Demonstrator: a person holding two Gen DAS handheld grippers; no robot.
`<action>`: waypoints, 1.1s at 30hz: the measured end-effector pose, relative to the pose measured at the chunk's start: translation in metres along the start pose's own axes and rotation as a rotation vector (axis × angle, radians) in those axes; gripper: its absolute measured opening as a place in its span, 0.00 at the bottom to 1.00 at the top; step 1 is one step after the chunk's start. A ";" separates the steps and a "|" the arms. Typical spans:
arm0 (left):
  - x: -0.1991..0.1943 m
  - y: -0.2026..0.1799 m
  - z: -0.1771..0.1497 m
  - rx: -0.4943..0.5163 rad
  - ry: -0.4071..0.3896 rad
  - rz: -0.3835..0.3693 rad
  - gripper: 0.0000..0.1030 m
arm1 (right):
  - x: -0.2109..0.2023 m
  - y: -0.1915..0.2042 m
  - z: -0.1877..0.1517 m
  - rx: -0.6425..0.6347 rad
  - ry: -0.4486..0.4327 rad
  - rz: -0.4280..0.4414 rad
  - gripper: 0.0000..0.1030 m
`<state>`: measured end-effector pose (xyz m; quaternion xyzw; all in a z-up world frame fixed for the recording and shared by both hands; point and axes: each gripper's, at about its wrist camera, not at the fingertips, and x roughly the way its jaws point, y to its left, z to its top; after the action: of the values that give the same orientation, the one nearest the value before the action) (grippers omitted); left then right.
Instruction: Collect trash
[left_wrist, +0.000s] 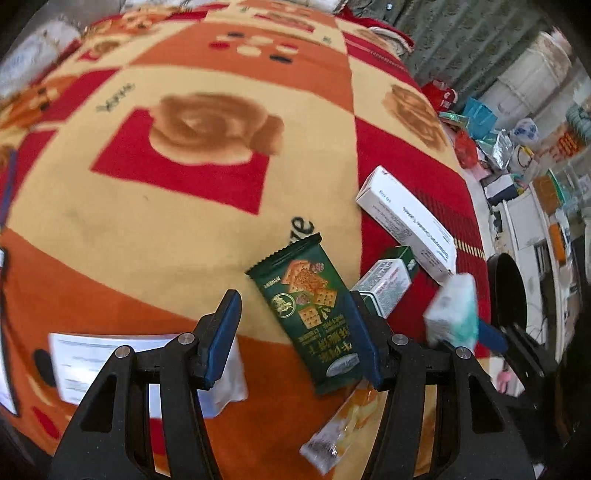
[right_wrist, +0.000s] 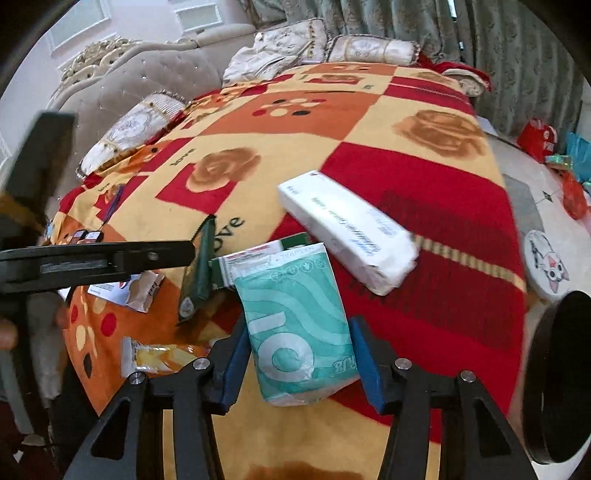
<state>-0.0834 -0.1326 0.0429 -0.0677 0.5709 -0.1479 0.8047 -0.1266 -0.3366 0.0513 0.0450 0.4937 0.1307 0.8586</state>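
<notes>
**Tissue pack between right jaws, cracker wrapper between left**

The right gripper (right_wrist: 297, 354) had a teal tissue pack (right_wrist: 295, 325) between its blue pads; the jaws seemed to press its sides, though blur left contact uncertain. The left gripper (left_wrist: 291, 332) stood open over the bed's patterned blanket (left_wrist: 184, 221), a green cracker wrapper (left_wrist: 310, 314) lying between its pads. Beside it lay a small green-and-white box (left_wrist: 386, 284) and a long white box (left_wrist: 406, 225).

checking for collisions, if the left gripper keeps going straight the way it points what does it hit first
Most likely the green cracker packet, which lies just ahead of the left gripper beside its right finger. The blanket lies under it. Depth is hard to judge through the fisheye.
</notes>
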 end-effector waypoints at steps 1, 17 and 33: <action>0.004 -0.001 0.000 -0.002 0.009 0.001 0.55 | -0.002 -0.003 -0.001 0.008 -0.002 -0.001 0.49; 0.018 -0.033 -0.012 0.185 -0.036 0.107 0.56 | -0.005 -0.024 -0.004 0.086 -0.013 0.037 0.50; -0.021 -0.041 -0.005 0.189 -0.092 0.014 0.44 | -0.031 -0.021 0.002 0.089 -0.096 0.023 0.49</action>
<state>-0.1011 -0.1647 0.0711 0.0058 0.5175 -0.1922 0.8338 -0.1359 -0.3647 0.0743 0.0949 0.4566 0.1163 0.8769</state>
